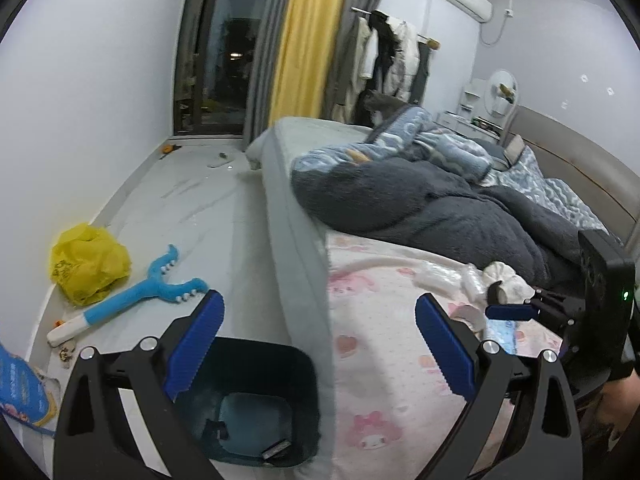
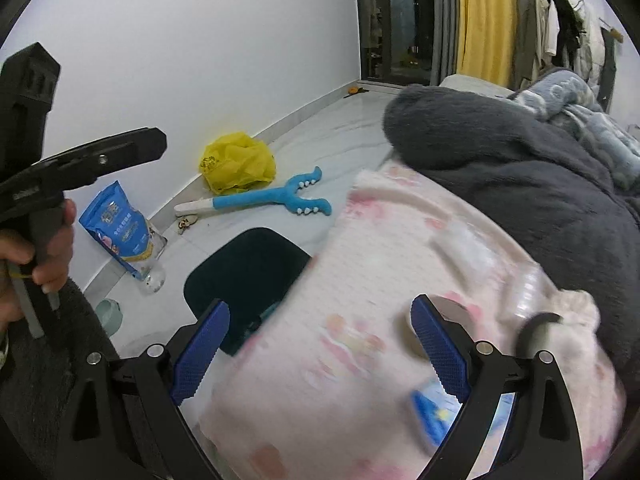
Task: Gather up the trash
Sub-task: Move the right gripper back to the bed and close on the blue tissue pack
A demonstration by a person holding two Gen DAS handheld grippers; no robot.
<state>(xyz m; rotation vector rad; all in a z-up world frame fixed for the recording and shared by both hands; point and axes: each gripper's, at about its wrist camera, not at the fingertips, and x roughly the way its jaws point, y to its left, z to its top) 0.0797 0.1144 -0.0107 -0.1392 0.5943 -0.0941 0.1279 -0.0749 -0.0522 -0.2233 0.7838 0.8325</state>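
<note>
left wrist view: a dark bin (image 1: 256,404) stands on the pale floor tight against the side of the bed (image 1: 296,248), its mouth open and a small dark scrap or two lying at the bottom, which suggests collecting has barely begun. the left gripper (image 1: 320,348) hangs above the bin and the bed edge with its blue tongs spread wide and nothing between them. on the pink printed sheet (image 1: 372,320) near the bed's edge lie crumpled clear plastic (image 1: 444,276), a wad of white tissue (image 1: 508,280) and a blue-printed wrapper (image 1: 502,332); these look like the trash left to gather. the right gripper (image 1: 508,312) reaches in over that litter from the right, and in its own blurred view its tongs (image 2: 320,356) stand wide apart, empty, over the sheet with the wrapper (image 2: 432,416) just below them.

on the floor by the wall sit a yellow plastic bag (image 1: 88,264), a blue plush toy (image 1: 132,300) and a blue pouch (image 2: 116,228); whether any counts as trash cannot be told.

room to move looks fair: open floor runs between wall and bed, and the bin is just beside the mattress edge, so a short carry over the edge should serve. the heaped grey blanket (image 1: 420,204) crowds the litter from behind.
</note>
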